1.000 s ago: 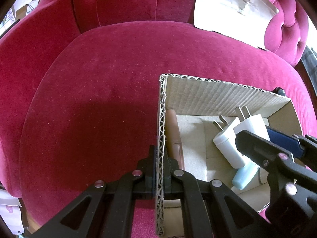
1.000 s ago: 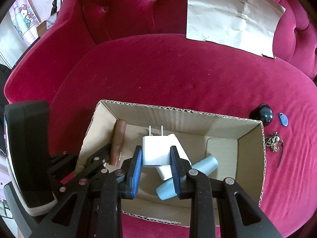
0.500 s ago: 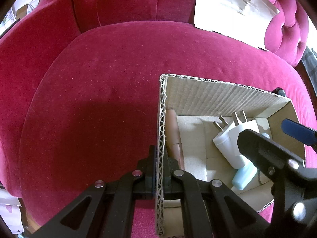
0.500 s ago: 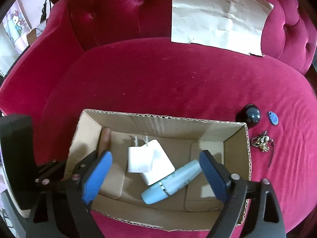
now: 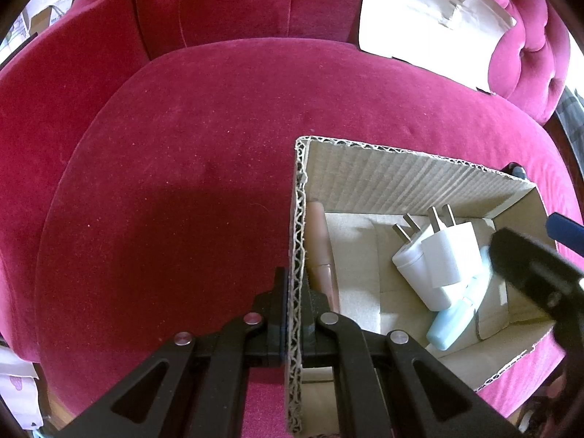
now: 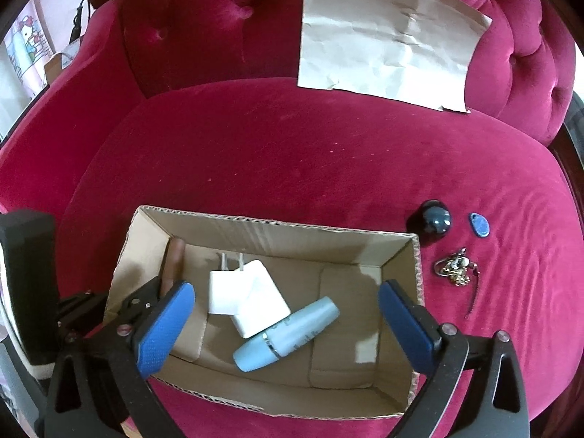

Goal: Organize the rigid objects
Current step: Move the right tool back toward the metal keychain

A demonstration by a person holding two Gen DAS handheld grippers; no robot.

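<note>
Chargers (image 6: 244, 297) lie prongs toward the box's far wall (right gripper (image 6: 286, 323) just sprang apart, empty; left gripper (image 5: 296, 304) pinches cardboard).

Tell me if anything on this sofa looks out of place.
Three small items lie loose on the cushion to the right of the cardboard box: a dark round object, a blue key fob and a tangled keychain. The rest sits inside.

R gripper (image 6: 286, 323) jaws just opened wide, dropped white charger (image 6: 222, 292) in box (image 6: 277, 224)
</note>
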